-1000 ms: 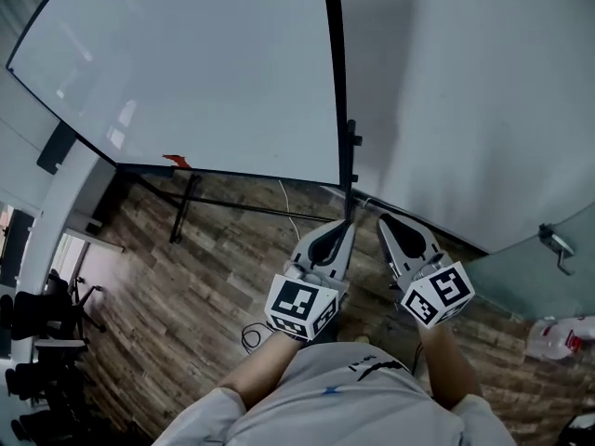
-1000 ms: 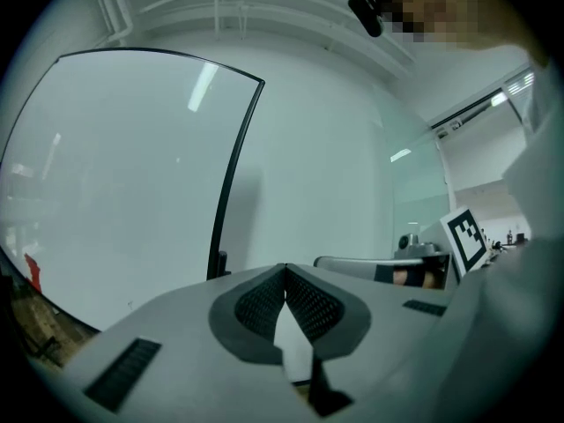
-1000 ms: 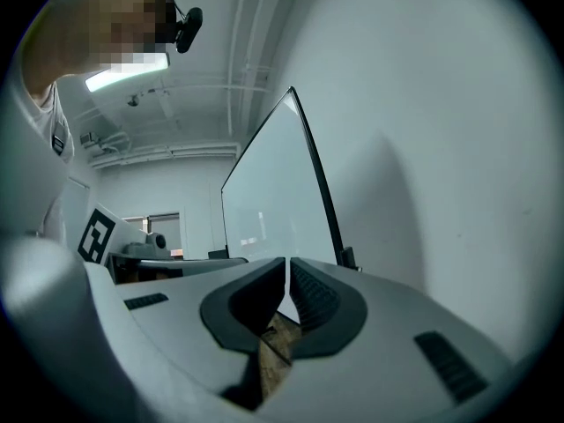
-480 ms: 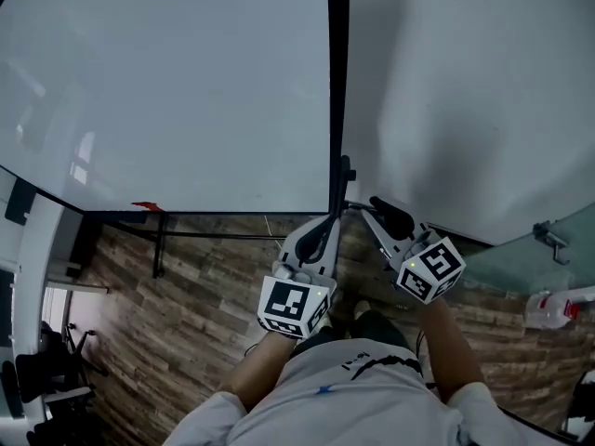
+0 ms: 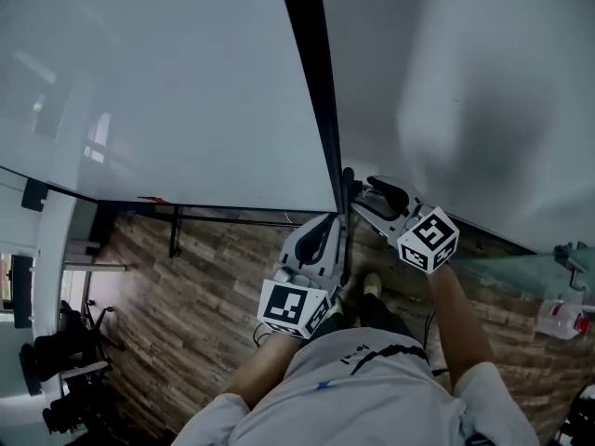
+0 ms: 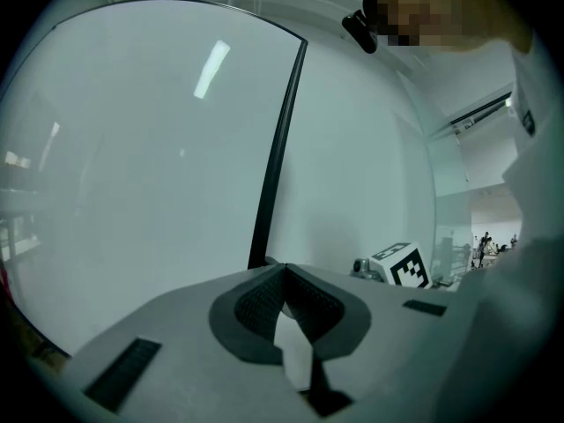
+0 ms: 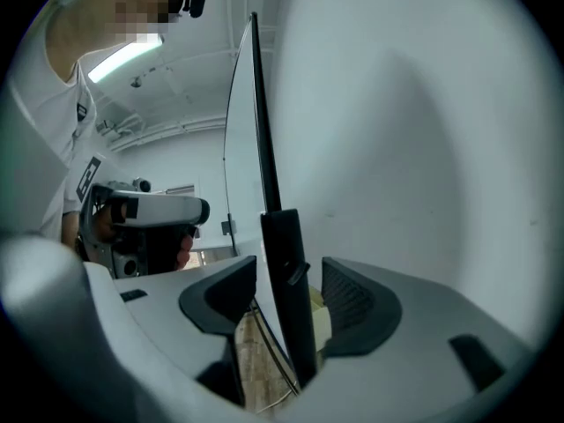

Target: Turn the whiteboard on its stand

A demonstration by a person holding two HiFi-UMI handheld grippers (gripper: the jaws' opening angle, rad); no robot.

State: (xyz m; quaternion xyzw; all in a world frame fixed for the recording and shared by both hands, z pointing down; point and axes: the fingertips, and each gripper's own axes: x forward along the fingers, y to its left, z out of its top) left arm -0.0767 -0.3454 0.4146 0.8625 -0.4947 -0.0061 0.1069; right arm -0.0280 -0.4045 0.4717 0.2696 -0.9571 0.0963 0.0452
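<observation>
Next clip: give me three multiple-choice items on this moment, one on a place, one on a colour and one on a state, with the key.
1. What stands between the fingers of the right gripper?
A. a red marker
B. the black frame edge of the large white whiteboard
C. nothing

2. What colour is the plank floor?
A. grey
B. white
C. brown

3. How do the fingers of the left gripper stand?
A. together at the tips
B. wide apart
C. clamped on a cable

Key:
1 B: the frame edge runs up between the fingers, which are opening and do not press on it.
2 C: brown wood-look planks show below the board in the head view.
3 A: the left gripper view shows the tips meeting.
</observation>
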